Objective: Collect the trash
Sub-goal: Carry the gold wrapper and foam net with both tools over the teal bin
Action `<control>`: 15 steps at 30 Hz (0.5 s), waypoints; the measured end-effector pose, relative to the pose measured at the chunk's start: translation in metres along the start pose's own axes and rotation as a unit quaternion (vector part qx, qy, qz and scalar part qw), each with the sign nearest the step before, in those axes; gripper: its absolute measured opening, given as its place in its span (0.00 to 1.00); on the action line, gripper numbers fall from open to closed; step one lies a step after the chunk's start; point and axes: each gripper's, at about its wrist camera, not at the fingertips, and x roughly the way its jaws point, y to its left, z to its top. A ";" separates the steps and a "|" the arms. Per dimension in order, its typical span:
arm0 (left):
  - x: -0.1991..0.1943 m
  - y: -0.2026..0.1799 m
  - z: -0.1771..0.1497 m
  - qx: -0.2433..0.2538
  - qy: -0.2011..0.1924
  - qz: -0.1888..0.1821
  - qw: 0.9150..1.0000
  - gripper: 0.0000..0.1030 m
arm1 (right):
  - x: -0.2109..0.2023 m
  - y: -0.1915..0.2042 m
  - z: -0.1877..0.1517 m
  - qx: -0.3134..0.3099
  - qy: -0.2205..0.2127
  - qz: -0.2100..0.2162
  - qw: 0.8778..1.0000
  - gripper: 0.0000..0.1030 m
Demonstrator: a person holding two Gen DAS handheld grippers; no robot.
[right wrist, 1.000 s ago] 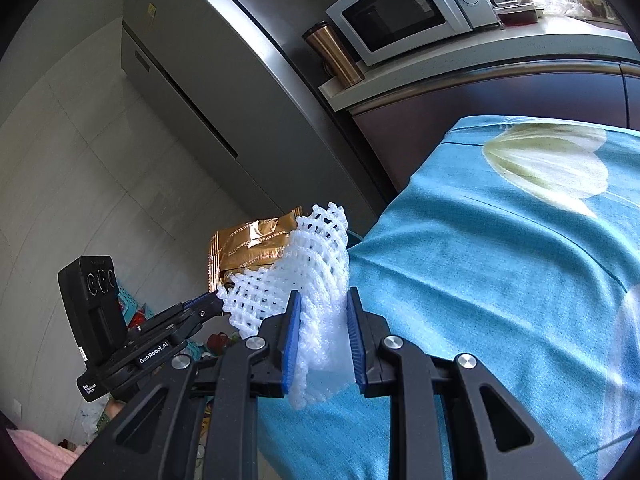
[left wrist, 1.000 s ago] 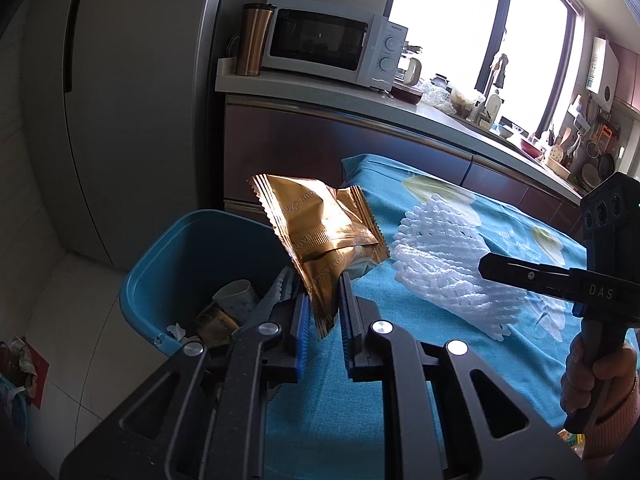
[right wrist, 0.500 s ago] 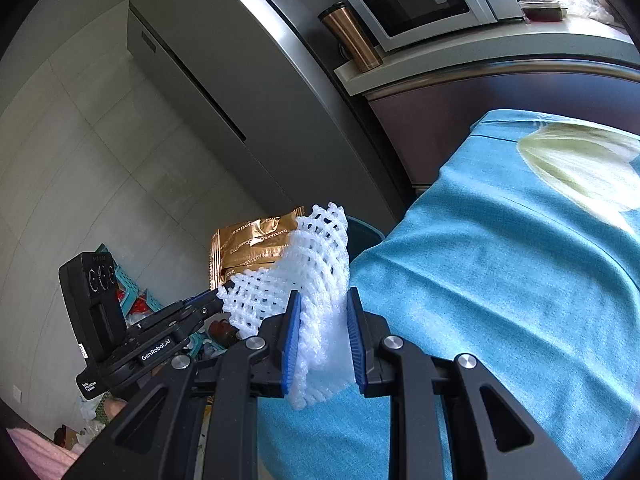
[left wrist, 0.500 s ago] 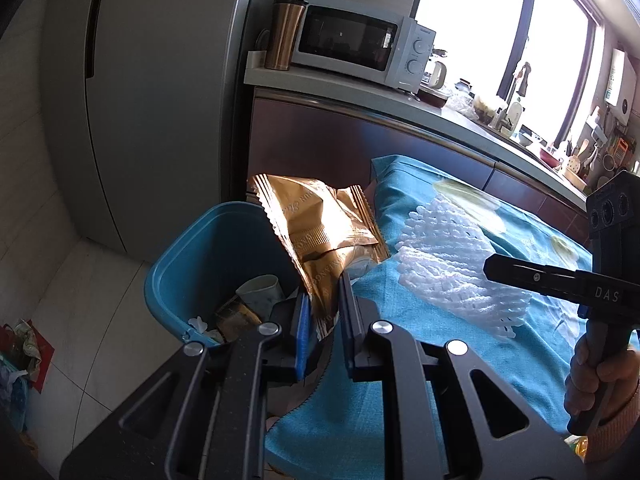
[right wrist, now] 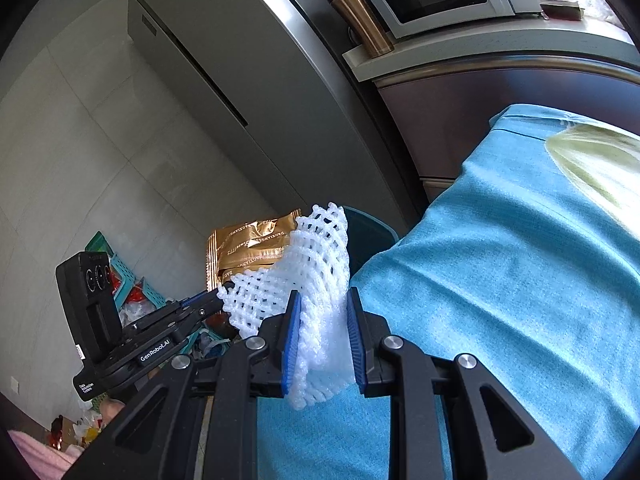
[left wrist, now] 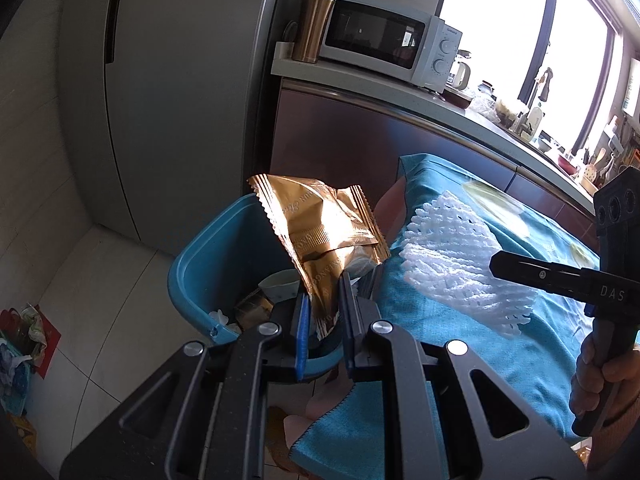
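Observation:
My left gripper is shut on the lower edge of a gold snack wrapper, which stands up over the near rim of a blue trash bin. The bin holds a paper cup and other scraps. My right gripper is shut on a white foam fruit net, held above the left edge of the blue-clothed table. The same foam net shows in the left wrist view, right of the wrapper, with the right gripper's finger and a hand behind it. In the right wrist view the gold wrapper peeks out behind the net.
A grey fridge stands behind the bin. A counter with a microwave and a bronze tumbler runs along the back. Baskets and loose litter lie on the floor to the left.
Both grippers have moved left toward the bin with their loads. The bin and fridge now sit nearer the middle of the left wrist view, and the wrapper hangs over the bin's rim.

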 end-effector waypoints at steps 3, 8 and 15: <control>0.003 0.007 0.000 -0.005 0.003 0.007 1.000 0.13 | 0.006 0.002 0.002 -0.001 0.004 -0.003 1.000 0.20; 0.011 0.015 -0.002 -0.015 0.009 0.019 1.000 0.13 | 0.014 0.005 0.005 -0.005 0.010 -0.007 1.000 0.21; 0.022 0.025 -0.005 -0.025 0.020 0.029 0.999 0.13 | 0.023 0.011 0.008 -0.009 0.018 -0.014 1.000 0.21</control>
